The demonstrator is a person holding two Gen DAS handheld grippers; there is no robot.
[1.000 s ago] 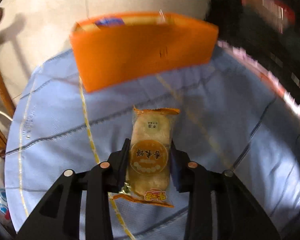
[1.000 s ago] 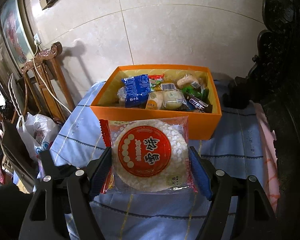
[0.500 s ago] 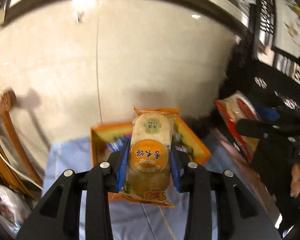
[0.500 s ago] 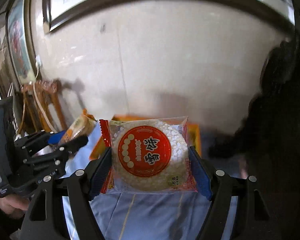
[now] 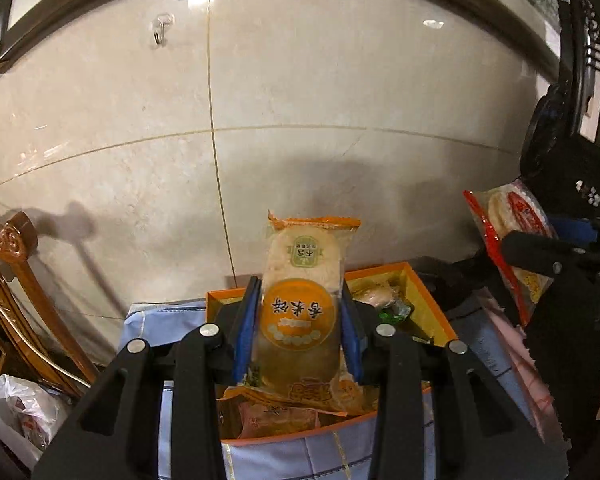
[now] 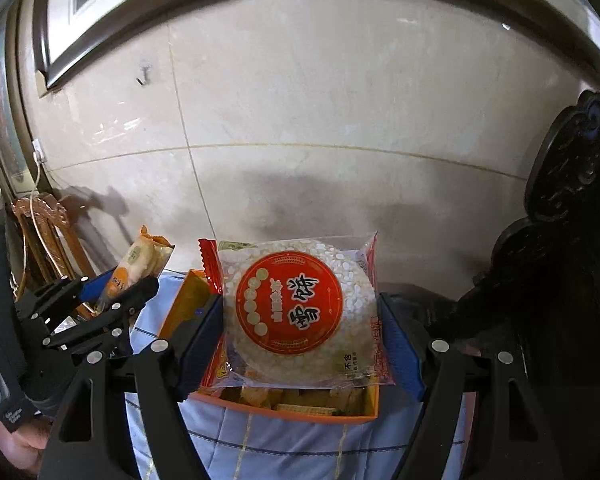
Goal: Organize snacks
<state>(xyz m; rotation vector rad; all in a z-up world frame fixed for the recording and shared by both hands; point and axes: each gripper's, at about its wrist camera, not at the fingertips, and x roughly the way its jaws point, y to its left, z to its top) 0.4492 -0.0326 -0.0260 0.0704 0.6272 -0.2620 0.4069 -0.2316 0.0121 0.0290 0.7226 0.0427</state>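
My left gripper (image 5: 298,324) is shut on a narrow yellow rice cracker packet (image 5: 300,300) with an orange round label, held upright in the air above the orange snack box (image 5: 428,304). My right gripper (image 6: 300,320) is shut on a wide round rice cake packet (image 6: 300,312) with a red round label, also held over the orange box (image 6: 188,300). Each gripper shows in the other's view: the right one with its red packet (image 5: 508,232) at the right, the left one with its yellow packet (image 6: 136,264) at the left. The box holds several wrapped snacks, mostly hidden by the packets.
The box rests on a light blue cloth (image 5: 284,460) over a table against a pale tiled wall (image 5: 300,100). A carved wooden chair (image 5: 16,280) and a white plastic bag (image 5: 16,408) are at the left. Dark carved furniture (image 6: 572,200) stands at the right.
Both grippers have risen with their packets still held, from low over the cloth to above the box. The views now face the wall, and each gripper has come into the other's view.
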